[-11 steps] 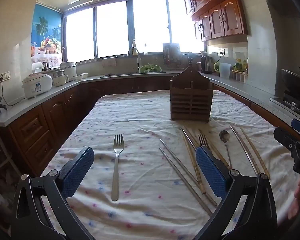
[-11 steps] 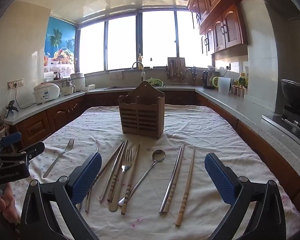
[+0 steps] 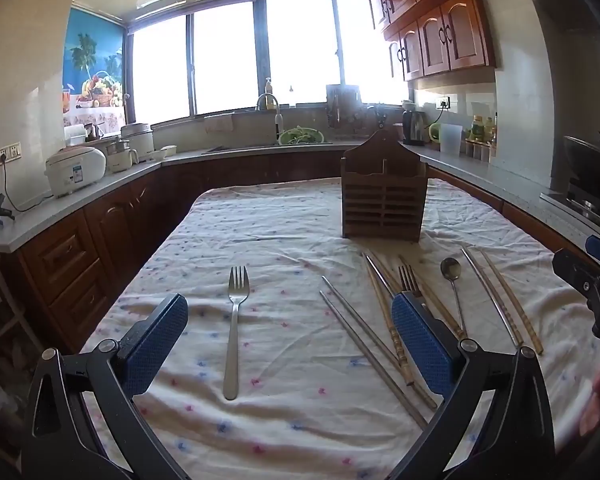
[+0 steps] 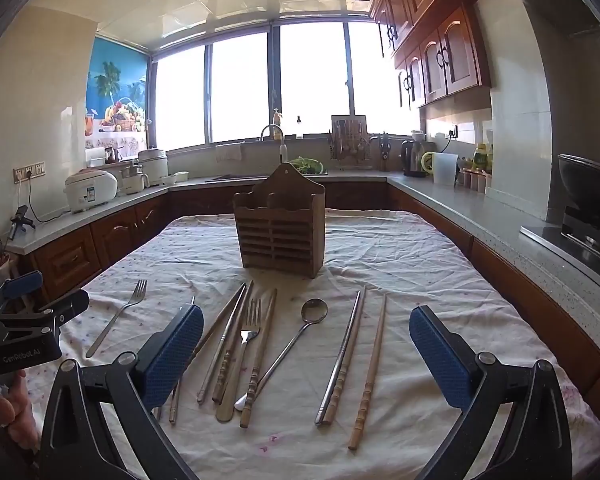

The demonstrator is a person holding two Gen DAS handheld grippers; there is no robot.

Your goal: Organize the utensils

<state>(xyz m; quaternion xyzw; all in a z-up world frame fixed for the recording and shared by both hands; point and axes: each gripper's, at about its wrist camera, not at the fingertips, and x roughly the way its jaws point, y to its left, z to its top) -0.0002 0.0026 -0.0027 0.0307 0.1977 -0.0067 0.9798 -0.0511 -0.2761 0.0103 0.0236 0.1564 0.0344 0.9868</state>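
Both the left gripper (image 3: 290, 336) and right gripper (image 4: 306, 354) gape wide, holding nothing. Forks (image 3: 233, 322), chopsticks (image 4: 370, 372) and a spoon (image 4: 300, 332) lie flat on the clothed bench (image 4: 400, 264), before the upright wooden holder (image 4: 279, 226).

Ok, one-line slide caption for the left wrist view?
Open left gripper above lone fork; chopsticks, spoon beside wooden caddy.

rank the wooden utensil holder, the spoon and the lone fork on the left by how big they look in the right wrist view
1. wooden utensil holder, clearly largest.
2. spoon and lone fork: they look close in length. The spoon looks slightly longer, but it lies nearer the camera, so their order is unsure.
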